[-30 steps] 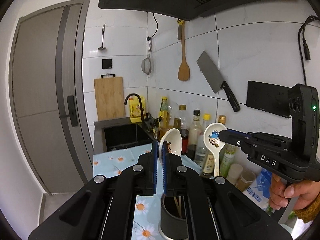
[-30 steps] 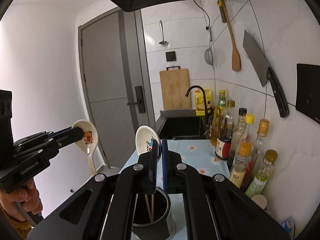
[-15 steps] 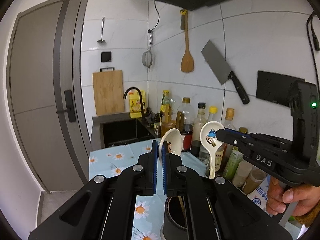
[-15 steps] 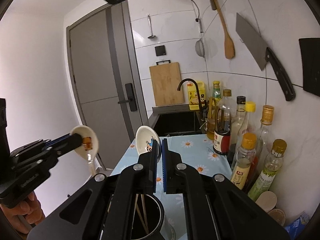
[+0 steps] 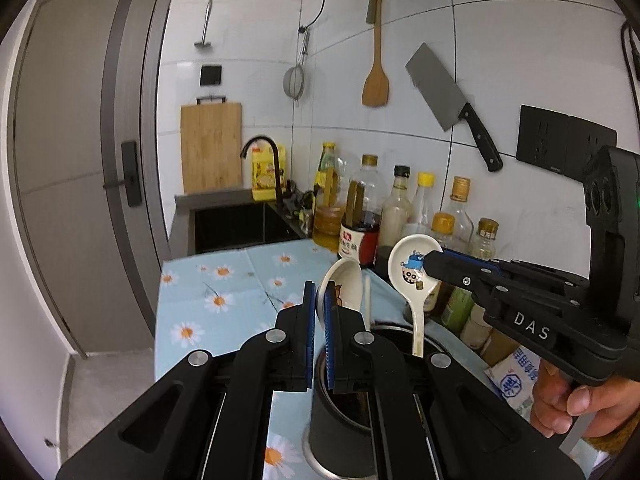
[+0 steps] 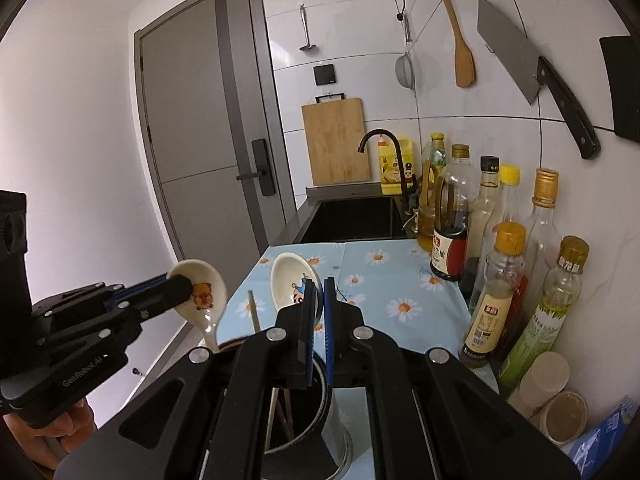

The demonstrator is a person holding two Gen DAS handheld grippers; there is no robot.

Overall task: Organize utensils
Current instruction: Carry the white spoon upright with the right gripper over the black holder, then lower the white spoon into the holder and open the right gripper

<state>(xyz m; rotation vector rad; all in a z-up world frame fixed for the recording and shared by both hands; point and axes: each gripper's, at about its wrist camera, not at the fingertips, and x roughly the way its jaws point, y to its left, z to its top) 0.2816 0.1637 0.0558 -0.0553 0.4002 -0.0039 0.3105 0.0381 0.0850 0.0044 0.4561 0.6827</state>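
Left tool (image 5: 318, 312) clamped on the bear spoon (image 5: 340, 290), right tool (image 6: 318, 300) on the blue-figure spoon (image 6: 290, 280), both handles entering the dark utensil holder (image 5: 340, 428) near the tabletop's (image 5: 224, 300) front edge. Risk: handles colliding, or catching the rim, could tip the holder.

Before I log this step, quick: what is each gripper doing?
Left gripper: closed on the bear spoon.
Right gripper: closed on the blue cartoon spoon.
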